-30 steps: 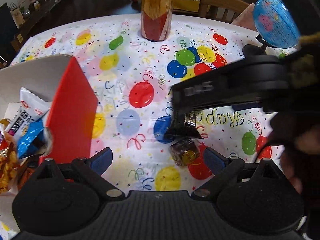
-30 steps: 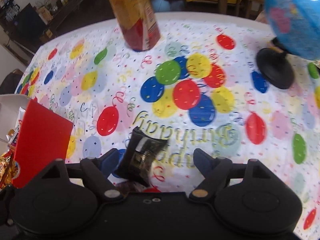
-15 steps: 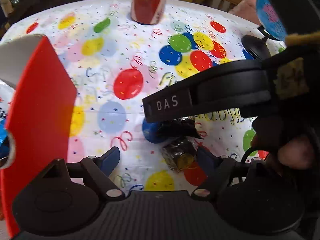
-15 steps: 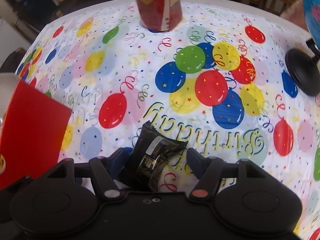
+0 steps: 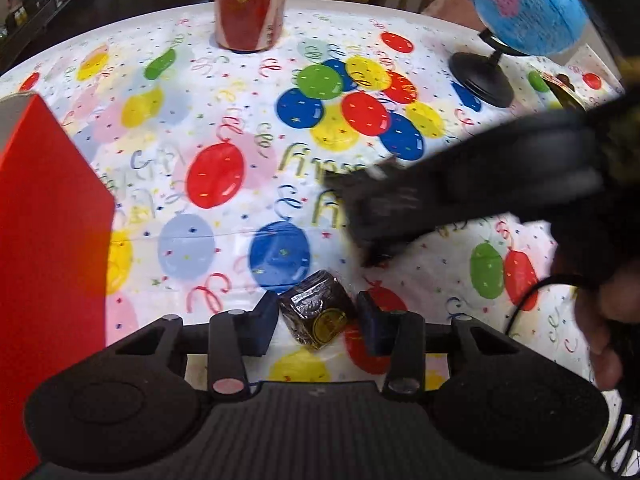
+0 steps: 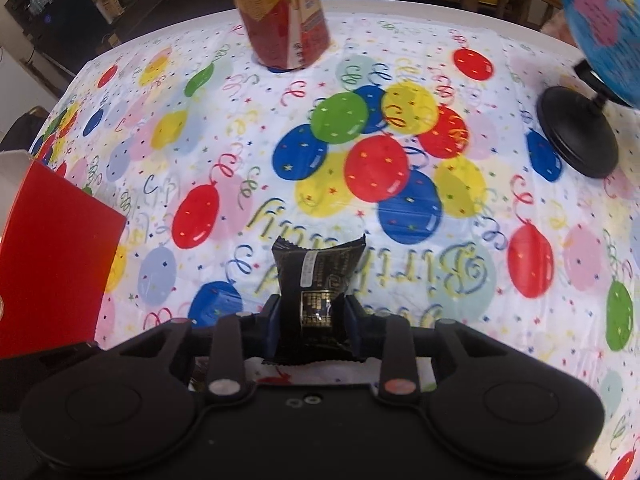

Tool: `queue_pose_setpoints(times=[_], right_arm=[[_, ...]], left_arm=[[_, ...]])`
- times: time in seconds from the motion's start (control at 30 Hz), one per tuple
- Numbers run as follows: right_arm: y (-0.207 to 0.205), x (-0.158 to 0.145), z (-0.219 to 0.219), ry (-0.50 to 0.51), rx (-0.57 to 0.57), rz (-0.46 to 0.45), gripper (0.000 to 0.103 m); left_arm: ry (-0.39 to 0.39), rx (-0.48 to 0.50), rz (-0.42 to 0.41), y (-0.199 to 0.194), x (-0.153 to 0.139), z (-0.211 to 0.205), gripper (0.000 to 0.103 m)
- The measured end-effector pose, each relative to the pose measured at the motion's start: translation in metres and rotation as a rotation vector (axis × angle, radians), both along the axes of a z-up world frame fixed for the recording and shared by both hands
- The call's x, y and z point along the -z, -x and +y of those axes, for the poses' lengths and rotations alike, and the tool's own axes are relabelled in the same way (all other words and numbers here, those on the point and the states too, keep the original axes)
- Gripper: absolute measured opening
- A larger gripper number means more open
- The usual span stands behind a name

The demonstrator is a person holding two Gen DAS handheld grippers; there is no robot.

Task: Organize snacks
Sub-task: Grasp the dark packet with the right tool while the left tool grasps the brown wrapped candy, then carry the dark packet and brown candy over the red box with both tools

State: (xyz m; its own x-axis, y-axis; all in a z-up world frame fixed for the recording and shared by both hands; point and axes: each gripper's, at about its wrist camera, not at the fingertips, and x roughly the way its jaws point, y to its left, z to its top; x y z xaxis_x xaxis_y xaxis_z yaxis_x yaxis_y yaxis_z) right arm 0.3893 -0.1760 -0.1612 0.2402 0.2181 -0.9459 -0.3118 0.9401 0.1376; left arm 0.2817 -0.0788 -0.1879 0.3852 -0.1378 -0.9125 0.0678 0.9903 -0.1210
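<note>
A small round snack in dark wrap with a gold emblem (image 5: 318, 312) lies on the balloon tablecloth (image 5: 224, 128). My left gripper (image 5: 318, 322) has it between its blue fingers; the jaws are closing and the pads touch both its sides. A black flat snack packet (image 6: 316, 276) stands pinched between the fingers of my right gripper (image 6: 312, 316), whose jaws are closing on it. In the left wrist view the right gripper (image 5: 400, 208) is a blurred black shape to the right, with a person's hand (image 5: 600, 320) behind it.
A red-sided box (image 5: 48, 260) stands at the left, its red wall (image 6: 52, 260) close to both grippers. A red and gold drink container (image 6: 280, 12) stands at the far edge. A blue globe (image 5: 524, 4) on a black base (image 6: 576, 132) is at the right.
Both grippers' jaws narrowed from wide to tight around their snacks. The left gripper sank toward the round snack. The black packet now sits straight between the right fingers.
</note>
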Motion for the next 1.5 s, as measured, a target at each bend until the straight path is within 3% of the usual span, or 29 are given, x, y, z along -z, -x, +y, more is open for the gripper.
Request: queue_pose_setpoints(times=[0.27, 0.8, 1.23, 1.5], right_arm=[[0.024, -0.016, -0.026, -0.027, 0.046, -0.021, 0.03], [0.114, -0.088, -0.03, -0.047, -0.054, -0.098, 0.03], [0.171, -0.136, 0.03, -0.09, -0.187, -0.122, 0.03], [0.178, -0.154, 0.091, -0.111, -0.25, -0.142, 0.03]], left_arm=[[0.014, -0.015, 0.003, 0.012, -0.013, 0.013, 0.041], [0.04, 0.016, -0.009, 0.078, -0.08, 0.035, 0.042], [0.043, -0.014, -0.06, 0.12, -0.131, 0.096, 0.042], [0.024, -0.043, -0.105, 0.126, -0.152, 0.151, 0.042]])
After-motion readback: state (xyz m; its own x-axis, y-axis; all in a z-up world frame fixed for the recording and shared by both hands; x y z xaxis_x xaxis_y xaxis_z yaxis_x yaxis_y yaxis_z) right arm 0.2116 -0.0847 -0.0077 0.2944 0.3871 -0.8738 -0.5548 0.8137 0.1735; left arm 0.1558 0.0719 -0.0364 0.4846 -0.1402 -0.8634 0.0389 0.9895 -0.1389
